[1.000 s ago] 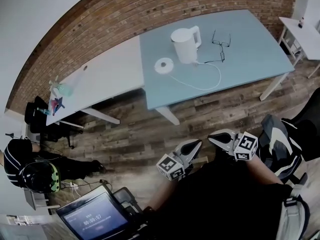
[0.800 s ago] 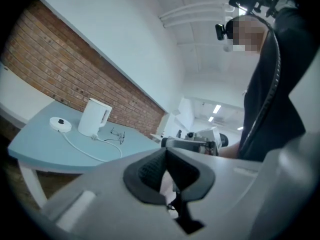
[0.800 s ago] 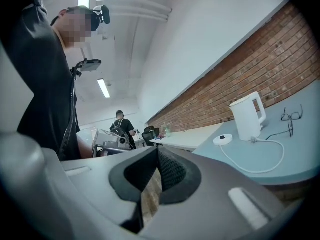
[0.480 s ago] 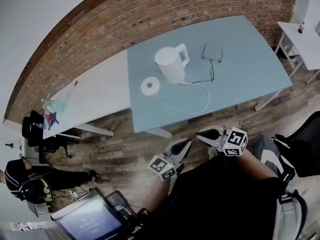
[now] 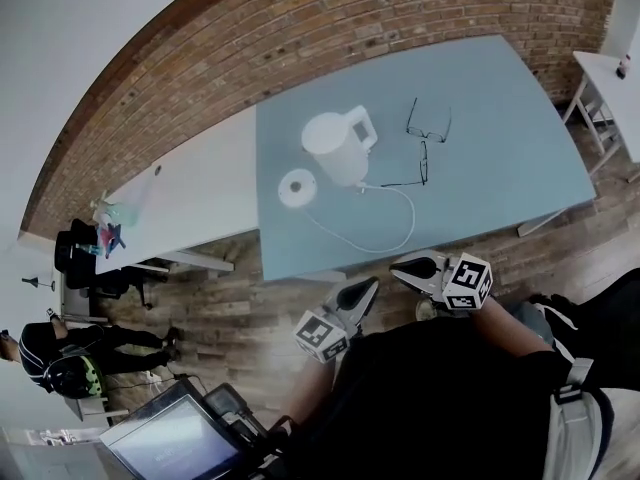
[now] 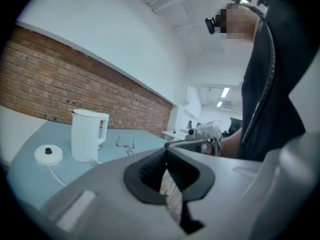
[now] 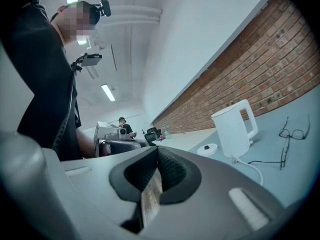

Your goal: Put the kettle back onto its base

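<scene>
A white kettle point(image 5: 336, 147) stands upright on the blue table point(image 5: 480, 173), handle to the right; it also shows as the kettle point(image 6: 87, 135) and the kettle point(image 7: 234, 128) in the two gripper views. Its round white base point(image 5: 297, 188) lies just left of it with a white cord trailing forward; the base point(image 6: 48, 155) and the base point(image 7: 207, 149) sit bare. My left gripper point(image 5: 367, 289) and right gripper point(image 5: 398, 265) hover near the table's front edge, well short of the kettle. Both are shut with nothing between the jaws.
Black glasses point(image 5: 425, 133) lie right of the kettle. A white table point(image 5: 190, 193) adjoins at the left with small items at its far end. A brick wall runs behind. A seated person point(image 5: 60, 368) and a laptop point(image 5: 175, 438) are at lower left.
The view has advanced toward the blue table. Both grippers have moved forward together and now sit close to its front edge. The kettle and base have not moved.
</scene>
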{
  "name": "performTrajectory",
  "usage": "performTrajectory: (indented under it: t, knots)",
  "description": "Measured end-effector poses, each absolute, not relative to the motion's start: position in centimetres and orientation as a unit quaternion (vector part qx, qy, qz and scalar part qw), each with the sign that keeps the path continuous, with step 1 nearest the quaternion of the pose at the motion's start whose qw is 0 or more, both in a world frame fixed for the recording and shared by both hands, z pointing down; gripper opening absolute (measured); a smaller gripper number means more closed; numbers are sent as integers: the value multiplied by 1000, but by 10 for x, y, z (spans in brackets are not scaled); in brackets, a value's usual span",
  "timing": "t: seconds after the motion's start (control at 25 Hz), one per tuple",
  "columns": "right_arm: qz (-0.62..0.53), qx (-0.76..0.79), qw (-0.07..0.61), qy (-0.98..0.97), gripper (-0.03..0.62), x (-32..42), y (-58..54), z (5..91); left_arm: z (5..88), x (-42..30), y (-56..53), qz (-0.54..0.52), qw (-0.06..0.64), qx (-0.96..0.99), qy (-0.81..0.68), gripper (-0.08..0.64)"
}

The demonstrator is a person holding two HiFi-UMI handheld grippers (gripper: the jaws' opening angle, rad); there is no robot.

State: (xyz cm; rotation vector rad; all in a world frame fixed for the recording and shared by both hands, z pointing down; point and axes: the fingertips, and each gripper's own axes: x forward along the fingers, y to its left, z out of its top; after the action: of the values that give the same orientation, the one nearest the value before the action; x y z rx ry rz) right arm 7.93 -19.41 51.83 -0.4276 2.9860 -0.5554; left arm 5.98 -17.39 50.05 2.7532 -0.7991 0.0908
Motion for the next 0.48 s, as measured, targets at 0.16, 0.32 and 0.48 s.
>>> performTrajectory:
  t: [0.16, 0.32, 0.48]
  knots:
    - [-167, -109, 32, 979, 6, 74, -213, 514, 502, 67, -187, 33, 132, 948, -287, 3]
    - [-185, -99, 27, 977, 6, 71, -223, 521, 497, 62, -201, 20, 138, 944, -299, 3]
    - [-193, -101, 21, 976, 6, 65, -235, 525, 494, 46, -222, -3, 154, 939, -308, 3]
